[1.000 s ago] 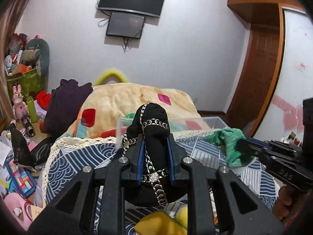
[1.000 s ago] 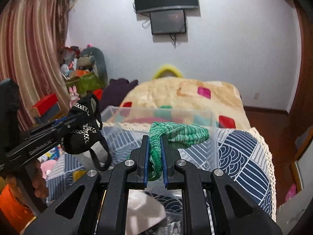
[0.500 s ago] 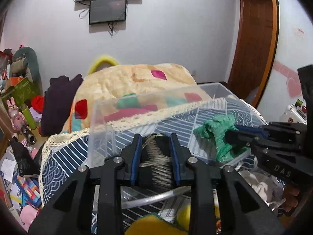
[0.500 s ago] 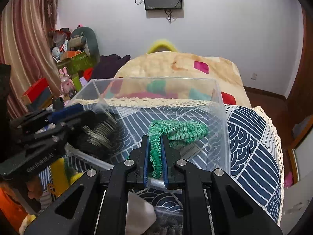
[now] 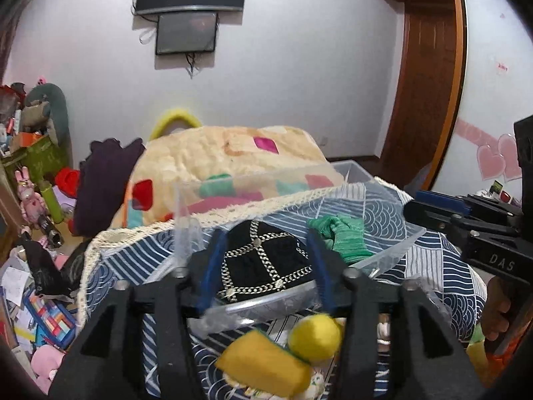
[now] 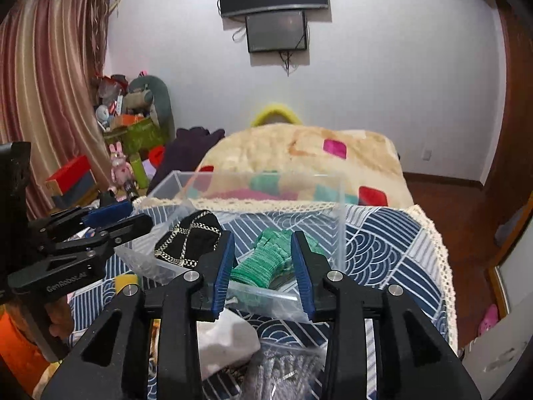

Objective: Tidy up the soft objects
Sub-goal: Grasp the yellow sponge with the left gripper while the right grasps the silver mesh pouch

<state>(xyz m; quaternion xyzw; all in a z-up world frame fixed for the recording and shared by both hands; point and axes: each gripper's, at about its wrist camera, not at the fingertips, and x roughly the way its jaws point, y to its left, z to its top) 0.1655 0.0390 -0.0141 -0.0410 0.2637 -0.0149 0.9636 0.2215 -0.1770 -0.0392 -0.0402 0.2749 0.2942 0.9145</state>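
Observation:
A clear plastic box stands on the blue patterned bedcover. Inside it lie a black hat with a silver chain and a green knitted cloth. My left gripper is open, just in front of the hat, with nothing held. My right gripper is open, its fingers either side of the green cloth, not gripping it. The right gripper shows in the left wrist view, and the left gripper shows in the right wrist view.
More soft items lie near the box's front: a yellow ball, a yellow cloth, a white cloth and a grey knit. A beige blanket lies behind. Clutter fills the floor at left.
Both grippers opened and let go: the black hat and the green cloth now lie in the clear box. Both grippers have drawn back a little from the box.

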